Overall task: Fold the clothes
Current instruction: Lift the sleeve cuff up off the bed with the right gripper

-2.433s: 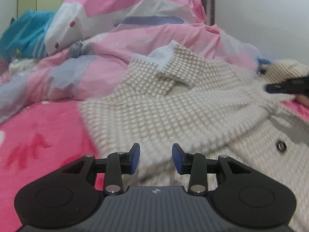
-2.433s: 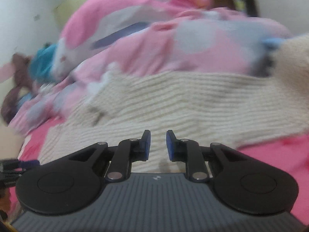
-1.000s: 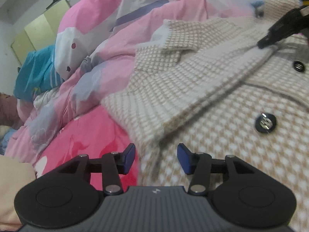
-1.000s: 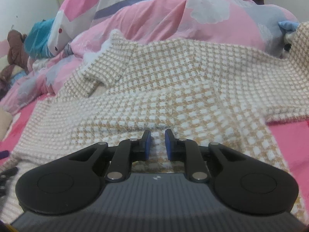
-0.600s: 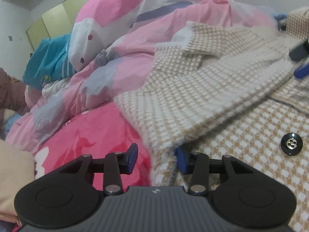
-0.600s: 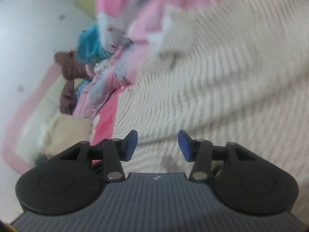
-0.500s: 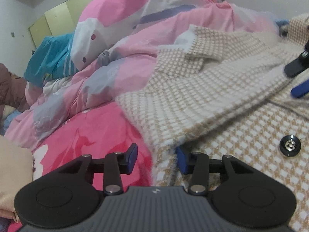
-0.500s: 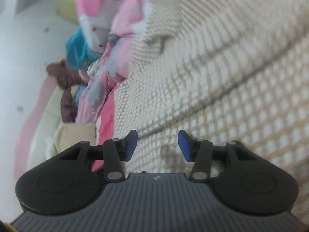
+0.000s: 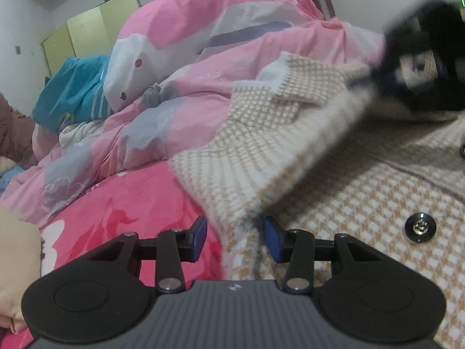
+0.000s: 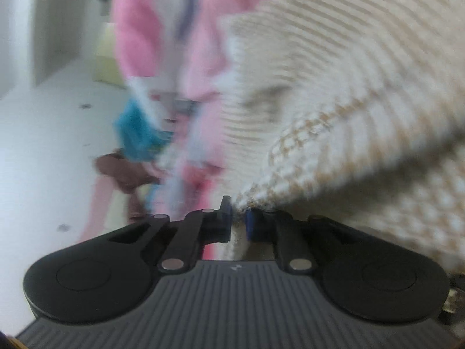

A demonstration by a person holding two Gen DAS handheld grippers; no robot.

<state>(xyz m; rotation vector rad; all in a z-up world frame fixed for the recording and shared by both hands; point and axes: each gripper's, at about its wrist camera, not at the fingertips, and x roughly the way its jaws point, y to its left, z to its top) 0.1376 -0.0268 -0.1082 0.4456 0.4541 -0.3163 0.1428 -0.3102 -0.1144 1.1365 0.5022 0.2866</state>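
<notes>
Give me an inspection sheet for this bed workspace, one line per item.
Surface: pink floral bedsheet.
Job's things: beige-and-white checked cardigan spread out, one flap lifted; dark button.
Clutter: heaped pink quilt, blue garment.
Grippers: left gripper open, cardigan edge between its pads, not pressed; right gripper closing on the cardigan's edge, fabric between the pads.
Cables: nothing seen.
Surroundings: yellow-green cupboard doors, white wall.

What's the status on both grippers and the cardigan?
Right gripper closing on cardigan edge. Left gripper open, cardigan side edge between pads. Duvet bunched behind, nothing blocking.
</notes>
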